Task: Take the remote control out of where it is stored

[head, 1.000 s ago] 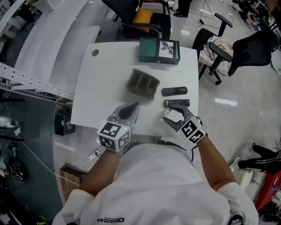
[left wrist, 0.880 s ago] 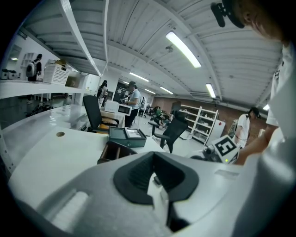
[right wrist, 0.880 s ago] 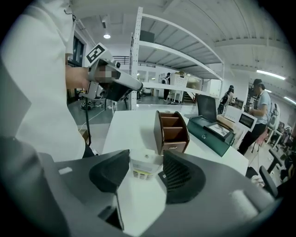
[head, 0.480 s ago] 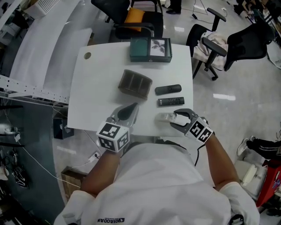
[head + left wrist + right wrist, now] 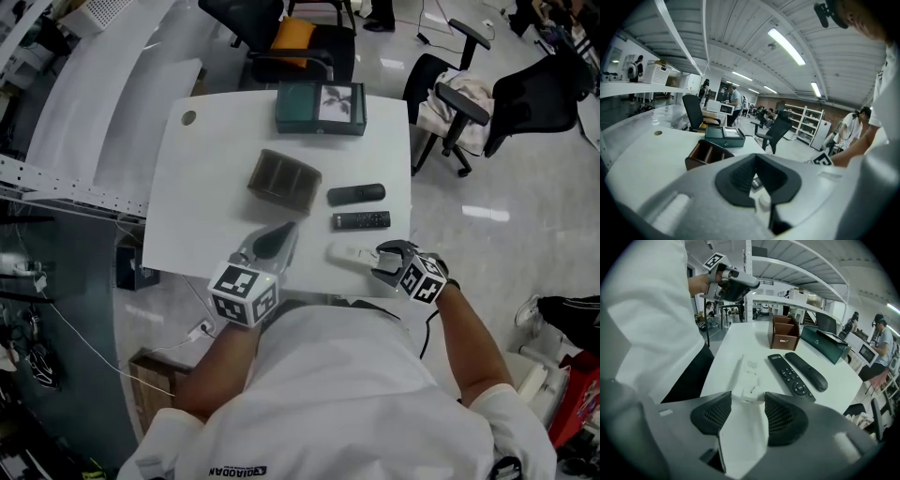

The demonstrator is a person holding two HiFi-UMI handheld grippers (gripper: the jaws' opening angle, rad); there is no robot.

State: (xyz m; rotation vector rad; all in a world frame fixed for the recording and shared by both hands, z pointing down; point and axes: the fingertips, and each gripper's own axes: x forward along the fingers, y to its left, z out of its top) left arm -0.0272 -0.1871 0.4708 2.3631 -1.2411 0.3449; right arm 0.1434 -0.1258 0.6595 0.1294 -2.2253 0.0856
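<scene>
A white remote (image 5: 345, 253) lies flat on the white table (image 5: 206, 187) near its front right edge. My right gripper (image 5: 377, 262) is open, its jaws on either side of that remote's near end (image 5: 747, 373). Two black remotes lie just beyond it: a buttoned one (image 5: 361, 220) and a smooth one (image 5: 356, 194). The brown compartment holder (image 5: 284, 181) stands mid-table and looks empty. My left gripper (image 5: 274, 239) hovers over the front edge, shut with nothing in it.
A dark green box (image 5: 320, 107) sits at the table's far edge. Office chairs (image 5: 300, 37) stand behind the table and another chair (image 5: 459, 103) to its right. A metal rack (image 5: 56, 178) runs along the left.
A second ago my right gripper held the white remote up; it has since been laid on the table and the jaws have opened. The left gripper has stayed still.
</scene>
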